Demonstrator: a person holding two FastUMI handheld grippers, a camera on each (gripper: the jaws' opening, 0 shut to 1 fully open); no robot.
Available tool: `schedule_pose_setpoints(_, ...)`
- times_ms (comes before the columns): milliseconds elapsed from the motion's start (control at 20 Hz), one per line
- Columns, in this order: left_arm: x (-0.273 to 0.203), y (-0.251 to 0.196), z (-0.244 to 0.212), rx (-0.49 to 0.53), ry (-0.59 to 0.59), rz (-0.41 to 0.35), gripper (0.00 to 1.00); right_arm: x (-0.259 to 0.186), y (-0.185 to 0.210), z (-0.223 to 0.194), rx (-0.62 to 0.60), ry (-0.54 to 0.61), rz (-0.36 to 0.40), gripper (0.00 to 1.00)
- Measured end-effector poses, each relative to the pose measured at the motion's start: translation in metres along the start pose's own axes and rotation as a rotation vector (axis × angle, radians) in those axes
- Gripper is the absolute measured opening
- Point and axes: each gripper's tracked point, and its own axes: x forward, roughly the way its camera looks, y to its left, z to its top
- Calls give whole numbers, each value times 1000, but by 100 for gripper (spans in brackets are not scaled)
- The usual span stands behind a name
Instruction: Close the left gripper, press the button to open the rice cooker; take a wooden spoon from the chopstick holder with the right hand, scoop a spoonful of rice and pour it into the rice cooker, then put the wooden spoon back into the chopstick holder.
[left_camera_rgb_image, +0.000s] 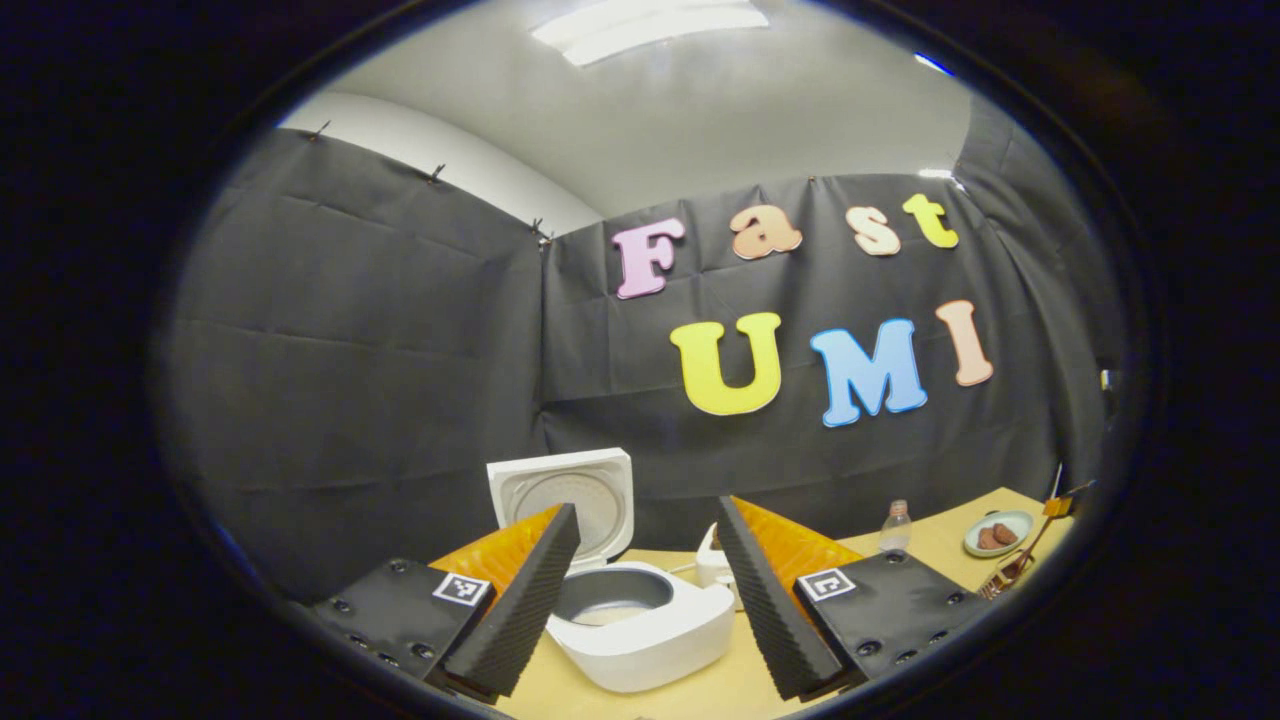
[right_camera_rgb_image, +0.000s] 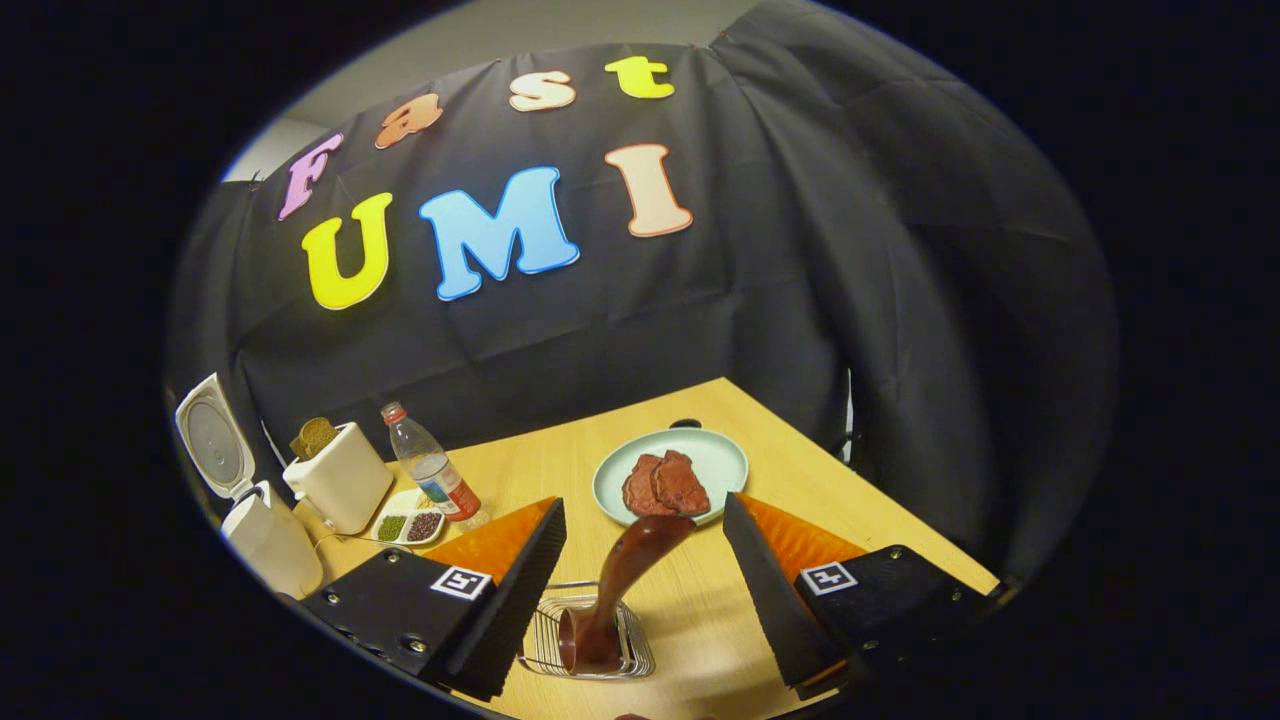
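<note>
wooden spoon upright in chopstick holder (handle tilted right)

In the right gripper view, the wooden spoon stands in the chopstick holder at 6 o'clock. The plate sits behind it on the desk; bottle, toaster and rice cooker lie toward 9 o'clock.

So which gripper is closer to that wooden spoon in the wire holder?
Right. The right gripper sits open just above the wooden spoon; the left gripper faces the rice cooker.
</note>
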Motion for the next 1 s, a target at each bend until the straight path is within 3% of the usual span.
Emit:
schedule_pose_setpoints(200,-4,2,-7,-1,27,20,94,14,7,-31,61,107,47,96)
schedule_pose_setpoints(400,-12,7,-10,12,45,33,96,18,16,-46,75,174,65,60)
schedule_pose_setpoints(450,-10,7,-9,10,44,34,99,18,18,-48,70,174,72,41)
schedule_pose_setpoints(550,-9,7,-12,8,52,30,93,13,29,-46,61,174,126,16)
schedule_pose_setpoints(1000,-8,17,-18,-34,29,-12,98,-18,58,-2,-115,52,127,16)
